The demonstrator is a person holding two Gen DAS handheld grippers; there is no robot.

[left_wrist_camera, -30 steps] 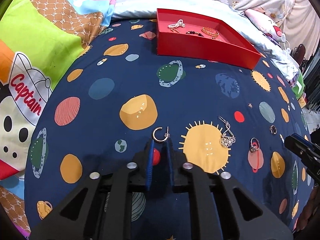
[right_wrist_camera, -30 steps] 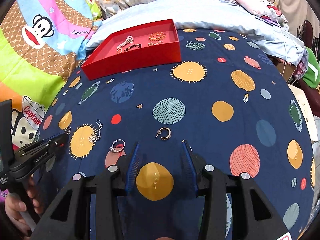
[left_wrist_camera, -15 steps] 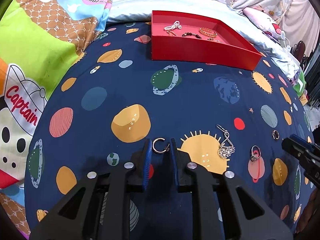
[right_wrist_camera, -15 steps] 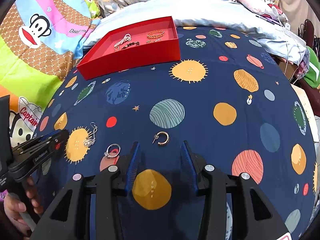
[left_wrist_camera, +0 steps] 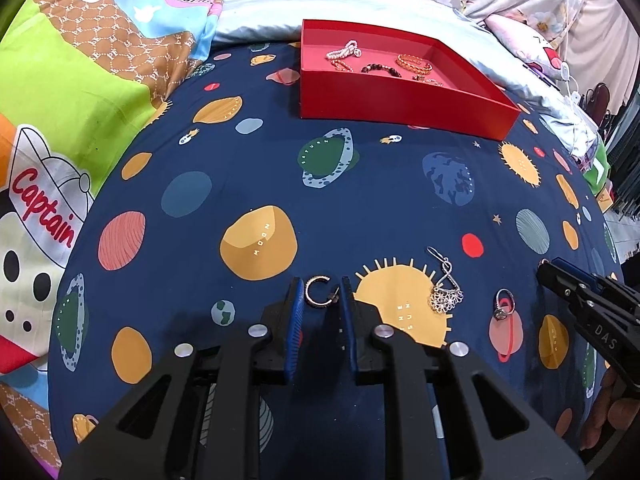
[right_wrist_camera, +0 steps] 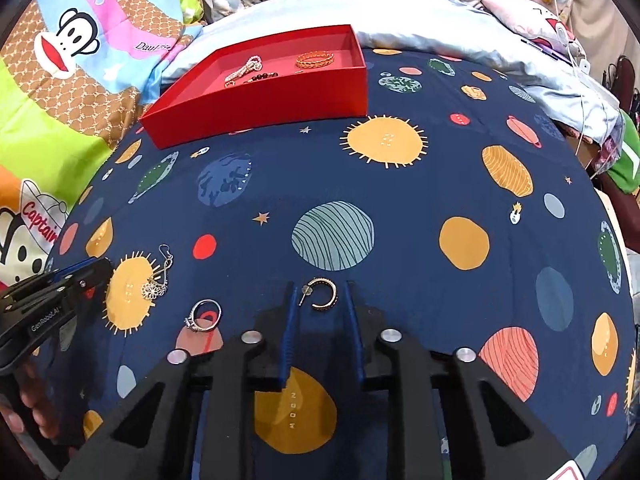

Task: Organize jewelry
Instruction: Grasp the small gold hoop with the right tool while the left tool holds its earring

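Observation:
A red tray at the back of the bed holds several bracelets; it also shows in the right wrist view. My left gripper is open, its fingertips on either side of a rose-gold hoop earring lying on the blanket. My right gripper is open, its fingertips on either side of a dark-studded gold hoop earring. A silver dangle earring and a silver ring lie between the two grippers, also seen in the right wrist view as earring and ring.
The bed is covered by a navy planet-print blanket. A cartoon quilt lies on the left, a pale blue pillow behind the tray. The bed's right edge drops off beside clutter.
Both grippers have moved forward and down. The left one has opened wider around its hoop, the right one has narrowed around its hoop. The jewelry has not moved.

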